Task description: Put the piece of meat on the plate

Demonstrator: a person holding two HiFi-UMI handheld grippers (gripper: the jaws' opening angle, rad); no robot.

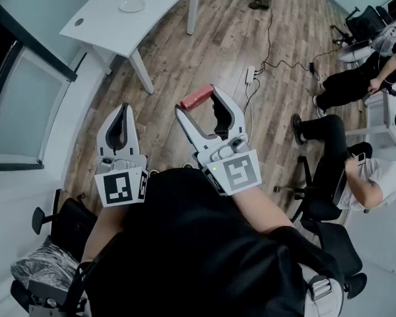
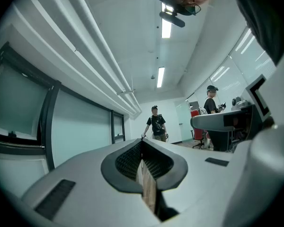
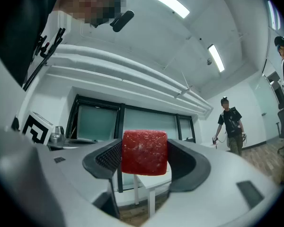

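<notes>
A red, block-shaped piece of meat [image 1: 196, 98] sits between the tips of my right gripper [image 1: 198, 100], which is shut on it and held in the air above the wooden floor. In the right gripper view the meat [image 3: 144, 150] fills the gap between the jaws of the right gripper [image 3: 144, 159]. To its left, my left gripper [image 1: 123, 109] hangs shut with nothing in it; in the left gripper view its jaws [image 2: 142, 148] meet. A small white plate [image 1: 131, 6] lies on a white table [image 1: 145, 28] at the far upper left, well beyond both grippers.
Cables and a power strip [image 1: 250, 74] run across the floor ahead. People sit on office chairs [image 1: 330, 177] at the right. A black chair [image 1: 66, 220] stands at the lower left. A person [image 3: 230, 123] stands farther down the room.
</notes>
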